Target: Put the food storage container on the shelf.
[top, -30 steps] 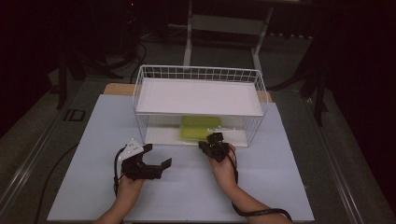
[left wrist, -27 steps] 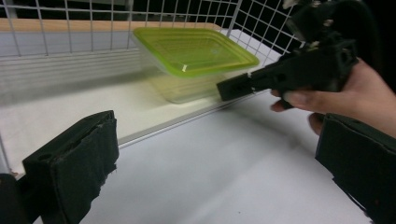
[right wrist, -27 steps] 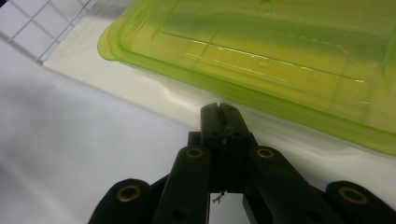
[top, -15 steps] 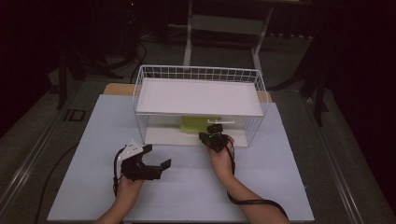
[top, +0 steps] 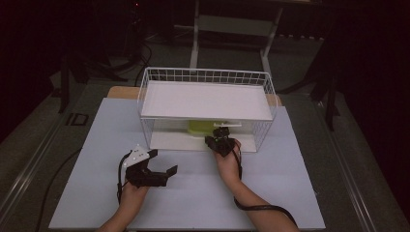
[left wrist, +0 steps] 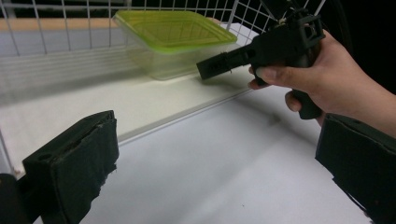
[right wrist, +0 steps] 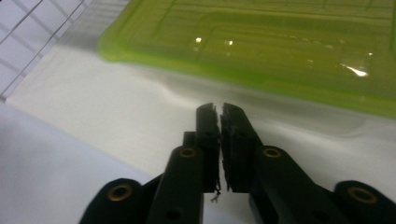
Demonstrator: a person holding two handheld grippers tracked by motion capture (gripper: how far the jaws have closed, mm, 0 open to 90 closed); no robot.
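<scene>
Right gripper [top: 221, 140] at frame centre: fingers [right wrist: 232, 140] closed, empty, just short of the green-lidded box [left wrist: 175, 37] (in the wire rack [top: 208, 76]). Left gripper [top: 162, 163] lower left: fingers wide above the desk [top: 290, 174].

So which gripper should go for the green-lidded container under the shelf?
Right. The right gripper is at the rack's open front, jaws shut, pointed at the container; it likely needs to open first. The left gripper sits open back on the table.

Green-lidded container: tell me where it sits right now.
In the high view the green-lidded container sits on the lower shelf of the white wire rack, just beyond and left of the shut right gripper.
</scene>
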